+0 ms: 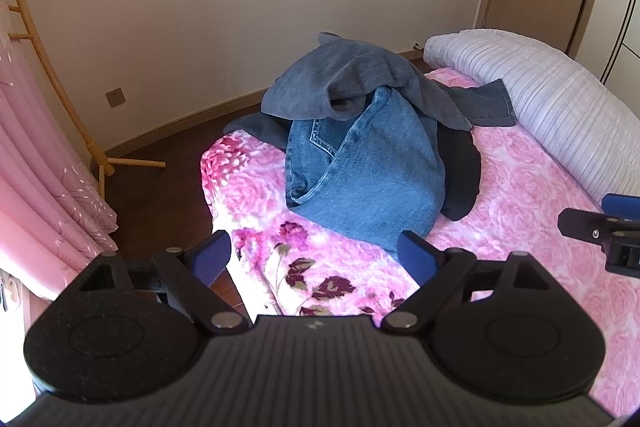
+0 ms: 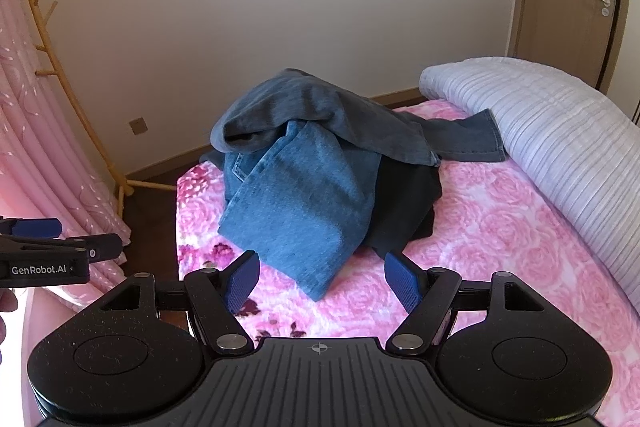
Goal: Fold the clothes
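Both grippers, left gripper (image 1: 316, 255) & right gripper (image 2: 322, 277), gaped wide, empty; jeans pile (image 2: 304, 199) just ahead of fingertips looked heavy, floppy — prob. grab near hem.

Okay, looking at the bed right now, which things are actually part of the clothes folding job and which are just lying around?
Part of the job:
- blue jeans
- grey-blue jeans draped over them
- black garment underneath
- left gripper, open
- right gripper, open

Just lying about:
- white striped pillow
- pink floral bedspread
- wooden coat rack
- pink curtain
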### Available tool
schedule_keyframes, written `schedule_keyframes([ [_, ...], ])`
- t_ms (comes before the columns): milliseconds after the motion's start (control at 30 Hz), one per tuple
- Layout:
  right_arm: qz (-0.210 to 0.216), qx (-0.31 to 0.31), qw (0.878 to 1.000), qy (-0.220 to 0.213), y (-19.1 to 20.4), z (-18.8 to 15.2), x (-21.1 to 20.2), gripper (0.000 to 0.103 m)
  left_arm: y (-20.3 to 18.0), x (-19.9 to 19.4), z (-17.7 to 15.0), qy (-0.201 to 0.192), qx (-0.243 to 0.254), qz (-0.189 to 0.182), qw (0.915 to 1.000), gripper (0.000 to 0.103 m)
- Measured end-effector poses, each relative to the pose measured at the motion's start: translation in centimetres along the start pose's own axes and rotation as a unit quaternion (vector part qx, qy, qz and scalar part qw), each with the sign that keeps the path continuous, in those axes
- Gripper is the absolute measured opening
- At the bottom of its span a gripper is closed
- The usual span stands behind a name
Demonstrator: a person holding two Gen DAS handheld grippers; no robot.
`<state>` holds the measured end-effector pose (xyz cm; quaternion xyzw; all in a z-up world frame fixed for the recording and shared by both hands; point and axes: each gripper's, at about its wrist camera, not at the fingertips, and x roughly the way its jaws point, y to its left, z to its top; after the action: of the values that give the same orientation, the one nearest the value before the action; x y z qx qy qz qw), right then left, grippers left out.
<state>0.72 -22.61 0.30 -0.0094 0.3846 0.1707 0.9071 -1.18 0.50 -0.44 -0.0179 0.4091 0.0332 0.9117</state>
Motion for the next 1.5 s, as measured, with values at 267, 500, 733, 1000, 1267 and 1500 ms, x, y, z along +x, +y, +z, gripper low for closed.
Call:
schedule_keyframes([
  [267,0.001,-0.003,1.0,0.002,0.1,0.0,-0.1,0.073,-0.2,-0.6,-0.5,-0.001,0.0,0.004,1.0,0.088],
  [500,0.001,-0.002,1.0,0.004,0.1,-0.1,-0.2,0.073,-0.3,-1.1,-0.9,-0.005,0.008,0.009,0.9999,0.088],
  [733,0.002,-0.02,1.0,0.007,0.0,-0.9,-0.2,0.073,-0.1,-0.8,-2.0,-0.028,0.068,0.012,0.9972,0.088],
  [1000,-0.029,-0.073,0.997,0.011,-0.9,0.2,3.1,0.073,0.3,6.6,0.7,-0.071,0.24,0.024,0.9679,0.088],
  [1267,-0.07,-0.142,0.987,0.037,-2.3,5.8,13.1,0.073,-1.2,22.3,4.9,-0.137,0.454,0.015,0.8803,0.088],
  [1500,-0.069,-0.25,0.965,0.048,-1.4,10.4,22.8,0.073,0.1,27.7,9.8,-0.113,0.485,-0.079,0.8635,0.041],
])
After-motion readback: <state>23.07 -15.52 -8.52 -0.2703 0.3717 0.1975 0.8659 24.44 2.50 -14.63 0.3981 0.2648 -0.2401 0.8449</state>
